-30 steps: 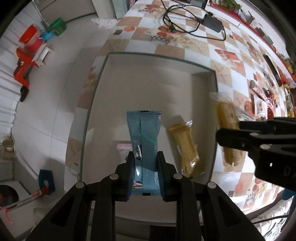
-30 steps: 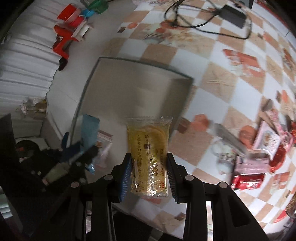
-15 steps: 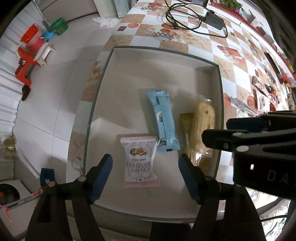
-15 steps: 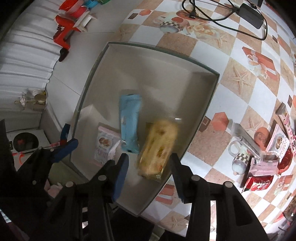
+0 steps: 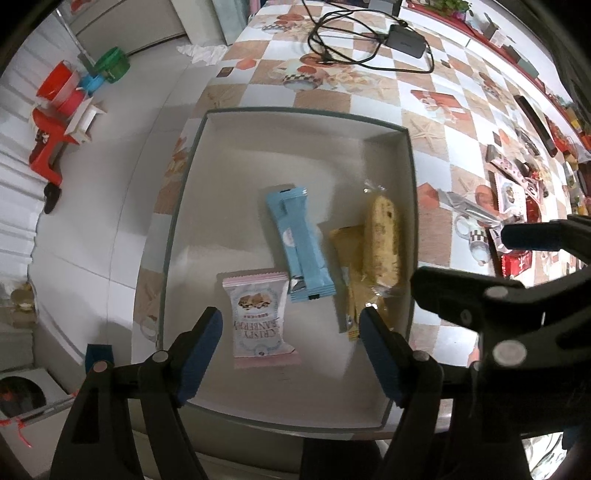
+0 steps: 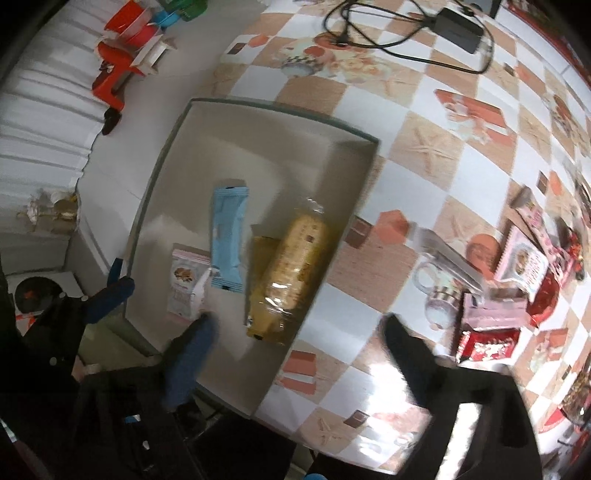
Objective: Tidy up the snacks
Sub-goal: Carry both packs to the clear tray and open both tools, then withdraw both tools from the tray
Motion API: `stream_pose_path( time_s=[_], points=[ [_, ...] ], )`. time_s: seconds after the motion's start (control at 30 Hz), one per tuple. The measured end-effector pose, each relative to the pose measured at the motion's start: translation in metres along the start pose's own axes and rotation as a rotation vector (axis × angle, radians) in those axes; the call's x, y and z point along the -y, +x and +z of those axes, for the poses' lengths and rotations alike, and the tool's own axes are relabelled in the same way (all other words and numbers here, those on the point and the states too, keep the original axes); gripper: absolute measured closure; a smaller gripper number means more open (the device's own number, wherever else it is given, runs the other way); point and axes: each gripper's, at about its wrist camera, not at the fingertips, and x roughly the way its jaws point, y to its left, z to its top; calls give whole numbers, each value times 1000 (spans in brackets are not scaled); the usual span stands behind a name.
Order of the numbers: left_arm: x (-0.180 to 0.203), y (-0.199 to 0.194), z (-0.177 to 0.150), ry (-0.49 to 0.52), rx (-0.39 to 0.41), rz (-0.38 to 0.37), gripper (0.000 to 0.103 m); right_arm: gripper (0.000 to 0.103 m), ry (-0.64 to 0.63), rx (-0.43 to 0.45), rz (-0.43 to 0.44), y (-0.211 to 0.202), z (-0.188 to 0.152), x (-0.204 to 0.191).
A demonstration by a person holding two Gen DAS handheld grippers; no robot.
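From the left wrist view, the left gripper (image 5: 291, 332) hangs with its blue-padded fingers spread wide and nothing between them, over the near end of a shallow rectangular tray (image 5: 280, 155) with a smooth pale floor and thin greenish rim. Four snacks lie inside: a flat pink-and-white crimped packet (image 5: 260, 319) nearest, printed with biscuits; a long matte light-blue bar wrapper (image 5: 299, 243) just to its right and farther in, its near end touching the pink packet's far right corner; a mustard-yellow wrapper (image 5: 349, 273) to the right of that; and a glossy clear bag of a rounded yellow cake (image 5: 382, 240) lying partly on the yellow wrapper, against the right wall. The right gripper (image 5: 517, 266) shows at the right edge as black plastic arms with silver rivets. The tray sits on a table (image 5: 436, 122) covered in a glossy orange-and-white checked cloth; a coiled black cable with a power brick (image 5: 406, 35) lies at the far end. From the right wrist view, blurred, the right gripper (image 6: 299, 347) also stands open and empty, one finger over the tray's near part and the other over the cloth to the right, where red and pink packets (image 6: 491, 332) are piled
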Motion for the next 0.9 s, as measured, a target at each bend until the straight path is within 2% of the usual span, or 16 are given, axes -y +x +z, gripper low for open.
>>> stream_pose_path(
  time_s=[0.9],
  points=[
    [24,-19,4,57,56,62,23,0,50,24,9,-13,-14,29]
  ],
)
